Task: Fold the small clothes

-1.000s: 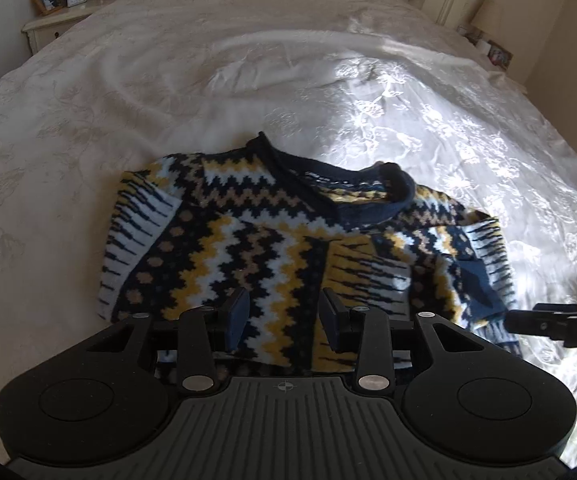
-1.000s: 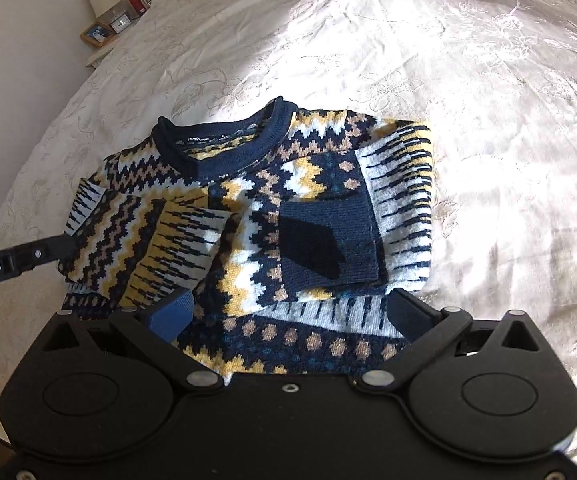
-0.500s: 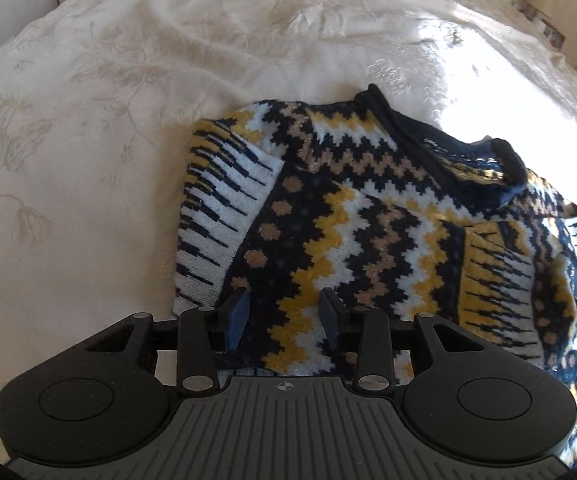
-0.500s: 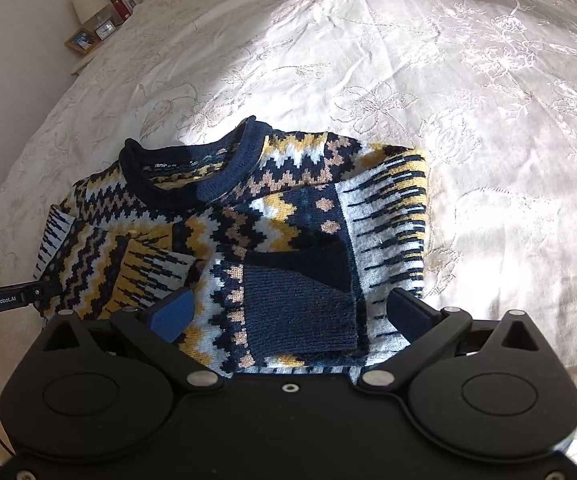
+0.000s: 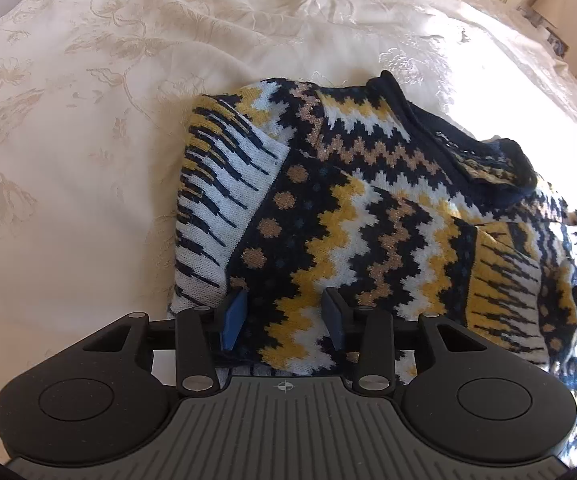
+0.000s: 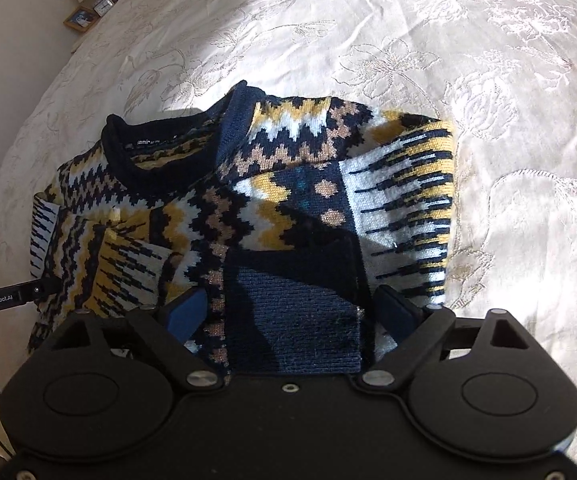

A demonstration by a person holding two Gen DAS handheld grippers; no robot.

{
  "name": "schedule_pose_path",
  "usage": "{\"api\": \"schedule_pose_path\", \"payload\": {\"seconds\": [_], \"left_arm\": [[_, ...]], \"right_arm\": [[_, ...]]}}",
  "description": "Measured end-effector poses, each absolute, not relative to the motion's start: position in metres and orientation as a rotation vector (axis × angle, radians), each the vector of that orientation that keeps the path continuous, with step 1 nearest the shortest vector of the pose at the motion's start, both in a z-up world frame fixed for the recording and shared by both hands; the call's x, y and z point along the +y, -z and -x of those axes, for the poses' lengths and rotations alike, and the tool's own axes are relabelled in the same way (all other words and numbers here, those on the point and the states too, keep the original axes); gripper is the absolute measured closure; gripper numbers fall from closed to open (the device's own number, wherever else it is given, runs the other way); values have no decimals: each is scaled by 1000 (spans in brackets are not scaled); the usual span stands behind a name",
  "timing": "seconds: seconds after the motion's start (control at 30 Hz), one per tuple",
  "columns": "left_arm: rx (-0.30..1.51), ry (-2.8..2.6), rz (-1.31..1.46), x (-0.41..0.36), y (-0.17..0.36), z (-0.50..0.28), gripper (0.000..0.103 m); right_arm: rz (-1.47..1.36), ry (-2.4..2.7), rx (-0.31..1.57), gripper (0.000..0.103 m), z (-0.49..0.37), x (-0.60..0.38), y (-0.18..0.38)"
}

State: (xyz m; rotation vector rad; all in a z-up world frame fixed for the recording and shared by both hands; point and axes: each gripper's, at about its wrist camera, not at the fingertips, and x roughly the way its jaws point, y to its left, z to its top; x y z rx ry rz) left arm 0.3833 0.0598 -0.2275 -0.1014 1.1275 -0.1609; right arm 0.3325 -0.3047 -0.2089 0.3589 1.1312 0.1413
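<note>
A small knitted sweater in navy, mustard, white and tan zigzags lies front-up on the cream embroidered bedspread, its sleeves already folded in across the chest and its navy ribbed collar pointing toward 12 o'clock.

The left gripper hovers low over the hem at the sweater's 7 o'clock corner, jaws parted about halfway with knit visible between them, nothing clamped. The right gripper sits at the 5 o'clock corner, jaws spread wide on either side of the navy ribbed sleeve cuff; whether its pads touch the cloth cannot be told.

The step in hand looks like taking the hem at both corners to fold it up toward the collar. To do it well, each claw should bite both layers of the hem, and on the right catch the cuff too, so the tucked sleeve does not slide out. Lift both corners together and level, carry them toward 12 o'clock, and lay the hem just short of the collar, keeping the side edges in line.
</note>
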Motion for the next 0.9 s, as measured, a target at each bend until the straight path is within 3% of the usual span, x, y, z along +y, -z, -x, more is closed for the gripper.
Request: {"api": "schedule_pose_path", "payload": {"seconds": [0.07, 0.13, 0.17, 0.23, 0.27, 0.5, 0.77, 0.9], "left_arm": [[1126, 163, 106, 60, 227, -383, 61], [1123, 163, 109, 60, 228, -383, 60], [1122, 162, 109, 59, 227, -382, 59], [1118, 160, 110, 59, 227, -381, 59], [1117, 159, 111, 59, 227, -381, 59], [1072, 157, 112, 61, 205, -377, 59], [1068, 101, 98, 74, 215, -390, 59], [1107, 64, 52, 80, 228, -394, 58]], "right_arm": [[-359, -144, 1125, 18, -333, -305, 209], [-364, -136, 1118, 43, -333, -308, 207], [-371, -133, 1123, 48, -332, -310, 207], [-424, -148, 1126, 78, -330, -316, 206], [-445, -157, 1122, 83, -329, -318, 204], [-342, -121, 978, 86, -305, -317, 151], [-314, -11, 1111, 85, -313, -325, 184], [-319, 6, 1127, 76, -311, -322, 191]]}}
